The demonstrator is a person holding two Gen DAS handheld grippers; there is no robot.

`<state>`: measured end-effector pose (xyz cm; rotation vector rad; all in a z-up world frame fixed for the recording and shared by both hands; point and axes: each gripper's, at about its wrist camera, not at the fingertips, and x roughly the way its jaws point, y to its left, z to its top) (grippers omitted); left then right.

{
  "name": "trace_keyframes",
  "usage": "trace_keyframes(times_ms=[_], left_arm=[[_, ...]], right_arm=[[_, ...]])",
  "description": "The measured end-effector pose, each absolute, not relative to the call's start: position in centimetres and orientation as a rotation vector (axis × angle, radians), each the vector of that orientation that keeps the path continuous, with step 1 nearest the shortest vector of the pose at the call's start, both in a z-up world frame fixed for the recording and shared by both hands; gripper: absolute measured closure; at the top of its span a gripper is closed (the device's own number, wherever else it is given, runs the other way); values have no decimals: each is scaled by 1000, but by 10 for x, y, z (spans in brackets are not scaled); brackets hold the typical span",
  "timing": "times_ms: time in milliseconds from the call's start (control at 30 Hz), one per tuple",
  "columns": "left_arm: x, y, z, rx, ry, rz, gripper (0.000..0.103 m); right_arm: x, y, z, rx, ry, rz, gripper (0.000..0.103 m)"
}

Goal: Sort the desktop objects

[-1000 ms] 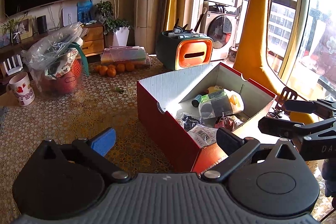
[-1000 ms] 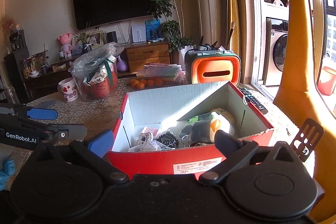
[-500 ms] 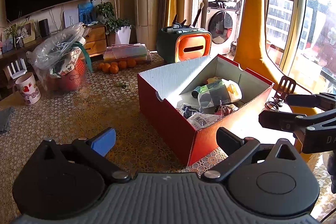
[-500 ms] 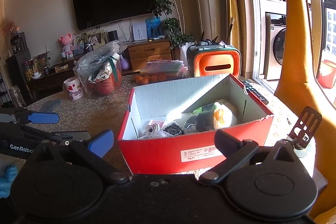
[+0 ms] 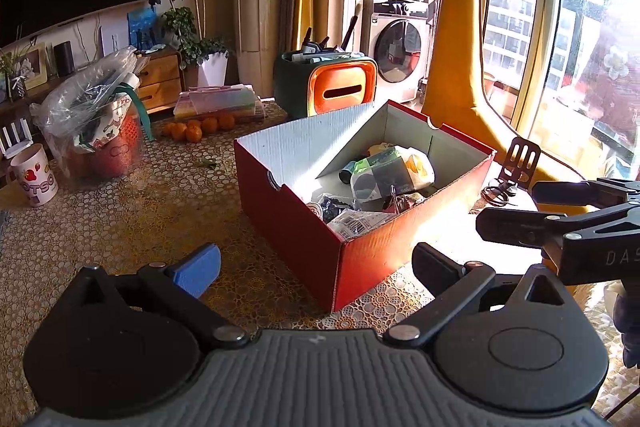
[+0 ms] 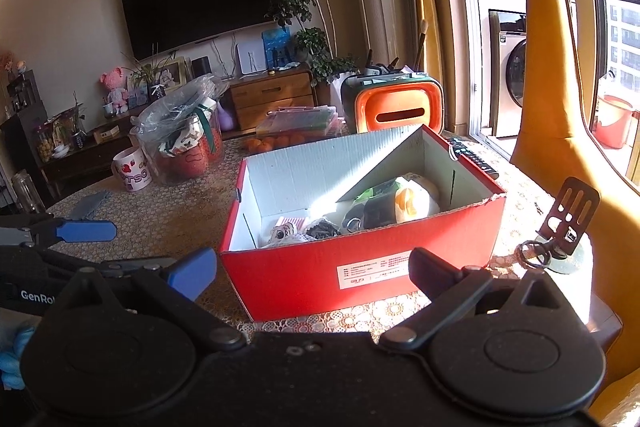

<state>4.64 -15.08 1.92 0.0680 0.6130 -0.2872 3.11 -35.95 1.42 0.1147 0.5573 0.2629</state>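
Lace-patterned tablecloth (image 5: 120, 227); corrugated red box (image 5: 320, 255); left gripper (image 5: 316, 267), right gripper (image 6: 312, 271) both wide

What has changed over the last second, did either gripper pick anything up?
No. Both the left gripper and right gripper pulled back from the red box, which now sits farther off. Both stayed open and empty; the box contents and the phone stand did not move.
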Motion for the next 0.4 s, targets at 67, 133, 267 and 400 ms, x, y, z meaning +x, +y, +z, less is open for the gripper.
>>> trace_keyframes(times_ms=[67,133,267,400], left_arm=[[45,-152,21,71,601,-294,1],[44,-153,21,74,591,-297,1],[43,-153,22,74,582,-300,1],[42,-149,22,56,586,-299,1]], right_arm=[[30,-361,14,116,549,250,1],[28,-361,15,121,537,237,0],[25,-362,15,121,522,227,0],[24,-362,15,129,524,218,0]])
